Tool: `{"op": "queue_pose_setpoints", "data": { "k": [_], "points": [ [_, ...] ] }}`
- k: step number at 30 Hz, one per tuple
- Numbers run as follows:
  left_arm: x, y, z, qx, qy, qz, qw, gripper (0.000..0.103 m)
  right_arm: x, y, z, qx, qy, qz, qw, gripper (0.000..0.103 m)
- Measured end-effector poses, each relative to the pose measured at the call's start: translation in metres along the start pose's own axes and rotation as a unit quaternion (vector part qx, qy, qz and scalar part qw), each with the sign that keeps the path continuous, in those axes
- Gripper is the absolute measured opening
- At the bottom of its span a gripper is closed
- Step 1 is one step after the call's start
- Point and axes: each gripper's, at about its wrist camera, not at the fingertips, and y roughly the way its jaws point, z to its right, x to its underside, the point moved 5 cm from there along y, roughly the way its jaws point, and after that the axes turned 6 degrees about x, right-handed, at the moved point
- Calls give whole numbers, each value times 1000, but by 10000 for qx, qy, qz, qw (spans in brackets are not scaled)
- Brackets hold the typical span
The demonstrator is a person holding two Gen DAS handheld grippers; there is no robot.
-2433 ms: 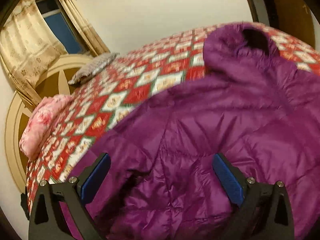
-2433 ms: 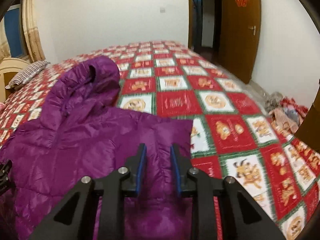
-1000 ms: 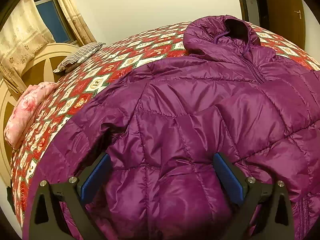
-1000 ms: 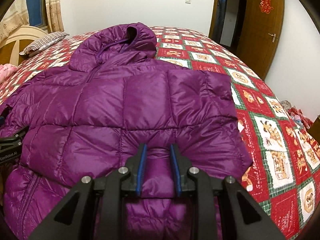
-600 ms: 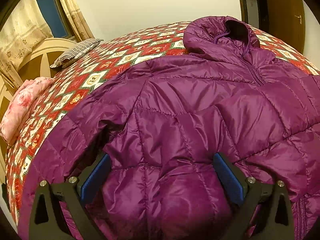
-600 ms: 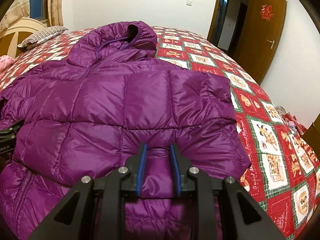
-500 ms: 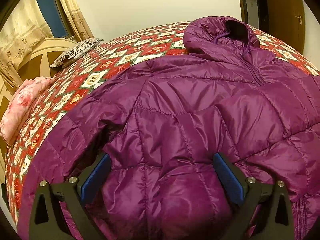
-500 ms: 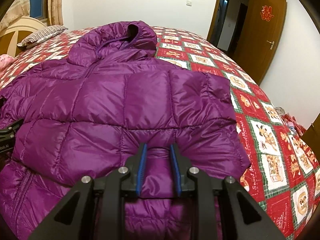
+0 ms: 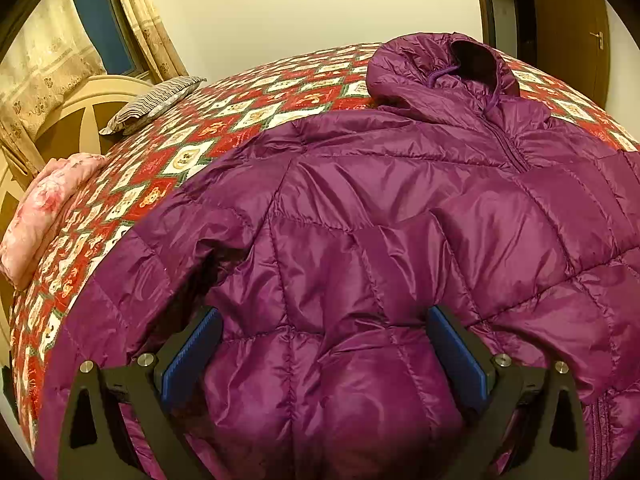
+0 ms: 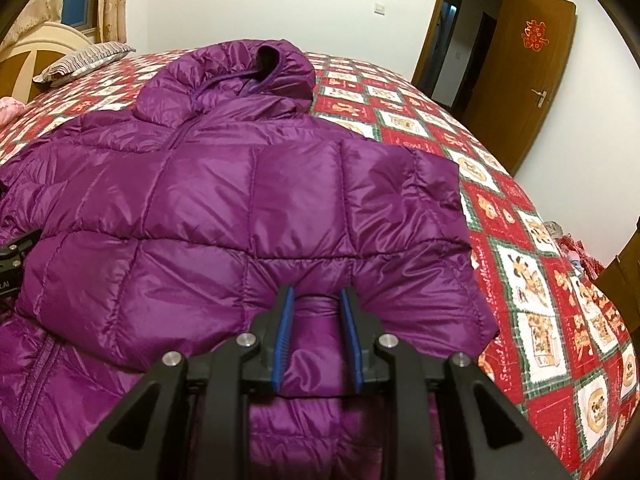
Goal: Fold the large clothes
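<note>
Right tool (image 10: pixel 318 334) pinches a fold of the purple down jacket (image 10: pixel 248 200); left tool (image 9: pixel 324 354) stands wide, jacket bulging between its pads. Jacket lies spread, hood far, on the red-patterned bed (image 10: pixel 532 240).

Warm indoor light from overhead fills both views evenly; the left wrist view runs yellower, the right whiter. The window (image 9: pixel 100 28) is dark blue and adds nothing. Soft sheen streaks the purple jacket (image 9: pixel 400 220), with no hard glare. A deep shadow sits under the jacket's folded sleeve (image 9: pixel 224 256). Both frames are sharp. Fisheye bulge curves the bed (image 10: pixel 520 240), and black vignette fills the corners beyond it.
</note>
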Motion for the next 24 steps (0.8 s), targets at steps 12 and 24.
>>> {"op": "queue_pose_setpoints", "data": {
  "k": [12,24],
  "points": [
    [0,-21,-3,87,186,-38,9998,102,5,-44,17,-305,145,219,9992,56],
    [32,-111,-78,-220,101,480,9986,102,36,-98,2,-836,127,222,9962,71]
  ]
}}
